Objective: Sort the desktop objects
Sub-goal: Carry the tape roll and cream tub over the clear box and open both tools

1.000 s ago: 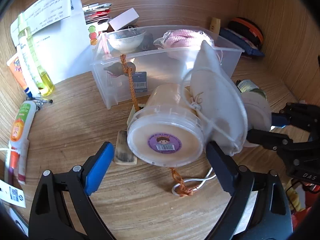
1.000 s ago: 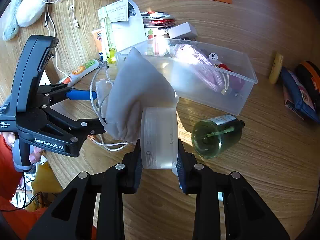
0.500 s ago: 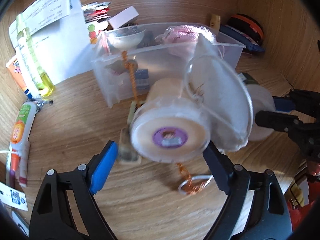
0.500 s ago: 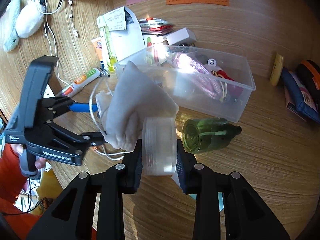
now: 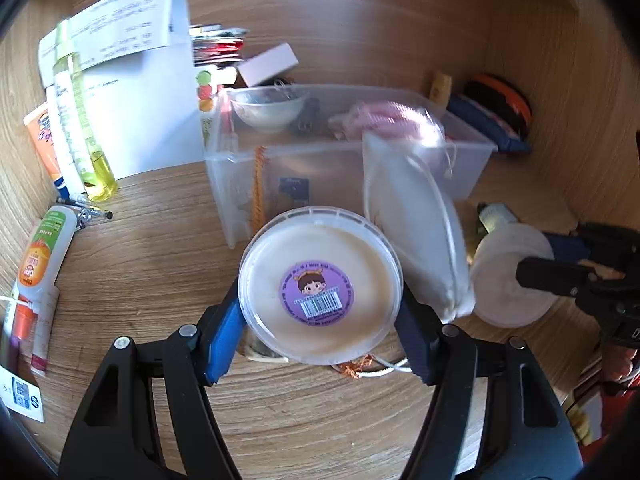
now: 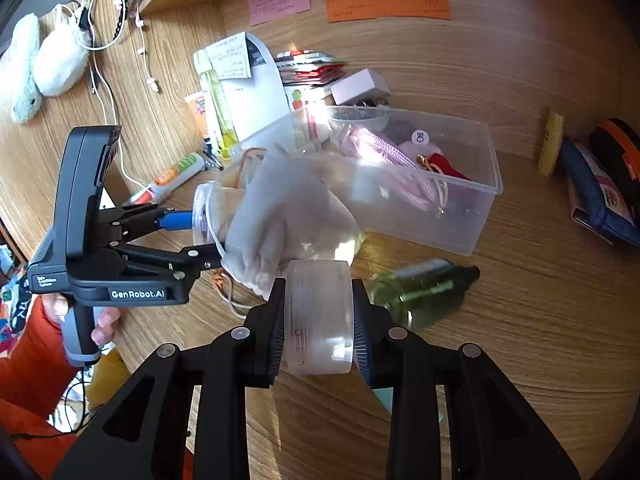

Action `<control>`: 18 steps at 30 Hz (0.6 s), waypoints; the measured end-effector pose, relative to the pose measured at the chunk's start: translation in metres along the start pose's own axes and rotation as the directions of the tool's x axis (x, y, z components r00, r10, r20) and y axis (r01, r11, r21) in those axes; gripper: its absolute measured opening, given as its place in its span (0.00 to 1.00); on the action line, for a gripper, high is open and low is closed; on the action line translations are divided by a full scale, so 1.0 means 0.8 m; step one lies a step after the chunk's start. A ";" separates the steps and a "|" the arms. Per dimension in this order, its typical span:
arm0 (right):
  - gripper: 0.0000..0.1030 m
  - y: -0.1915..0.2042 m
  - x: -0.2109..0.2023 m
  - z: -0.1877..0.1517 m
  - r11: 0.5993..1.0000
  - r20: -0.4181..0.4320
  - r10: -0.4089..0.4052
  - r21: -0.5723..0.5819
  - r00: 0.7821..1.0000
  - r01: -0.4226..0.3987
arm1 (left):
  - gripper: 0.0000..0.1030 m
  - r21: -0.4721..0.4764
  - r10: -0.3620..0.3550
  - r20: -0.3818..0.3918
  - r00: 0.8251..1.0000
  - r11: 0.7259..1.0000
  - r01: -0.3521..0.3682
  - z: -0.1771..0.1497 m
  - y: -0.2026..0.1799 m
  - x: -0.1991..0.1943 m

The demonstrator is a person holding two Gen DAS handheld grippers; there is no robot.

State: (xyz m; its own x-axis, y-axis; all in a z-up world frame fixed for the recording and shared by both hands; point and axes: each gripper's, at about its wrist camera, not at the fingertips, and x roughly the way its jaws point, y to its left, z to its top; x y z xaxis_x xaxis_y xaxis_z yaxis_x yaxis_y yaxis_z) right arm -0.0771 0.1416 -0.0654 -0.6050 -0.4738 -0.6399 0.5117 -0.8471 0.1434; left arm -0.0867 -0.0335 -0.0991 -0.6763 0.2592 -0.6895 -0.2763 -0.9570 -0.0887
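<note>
So the left gripper (image 5: 320,316) is clamped on a round lidded tub (image 5: 319,289) with a purple sticker, squeezing it from both sides, and it looks lifted clear of the worktop (image 5: 140,272). The right gripper (image 6: 319,318) is closed snugly on a frosted plastic lid-like disc (image 6: 319,316), held edge-on between its fingers.

Wedged between the two is a white drawstring pouch (image 6: 288,220), leaning against the tub and touching the disc; I can't tell if either gripper is actually pinching it. Its cord trails down near an orange braided string (image 5: 356,366) on the worktop under the tub.

Just beyond all that sits the clear storage bin (image 6: 472,216), already holding a pink cord bundle (image 6: 384,160) and a small bowl (image 5: 266,110). A green bottle (image 6: 424,292) lies on its side right of the disc, near the bin.

My guess: this is the carry step, both items headed for the bin. Next move means raising them over the near wall, and watching that pouch cord so it doesn't snag or drag stuff along.
</note>
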 end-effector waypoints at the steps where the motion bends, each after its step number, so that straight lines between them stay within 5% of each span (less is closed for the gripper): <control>1: 0.26 0.001 -0.001 0.002 1.000 0.005 0.002 0.001 1.000 -0.002 | 0.66 -0.006 -0.002 0.008 1.000 1.000 0.002 0.002 0.002 -0.001; 18: 0.26 -0.004 -0.031 0.041 1.000 0.083 0.018 0.006 0.996 -0.019 | 0.66 -0.095 -0.075 0.132 0.988 0.992 0.088 0.028 0.019 -0.035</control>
State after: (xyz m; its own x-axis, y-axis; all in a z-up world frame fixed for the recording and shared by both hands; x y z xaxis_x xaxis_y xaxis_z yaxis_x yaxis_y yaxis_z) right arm -0.0839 0.1483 -0.0251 -0.6443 -0.5074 -0.5722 0.5194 -0.8395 0.1597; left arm -0.0874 -0.0523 -0.0653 -0.7380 0.3456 -0.5796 -0.2690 -0.9384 -0.2170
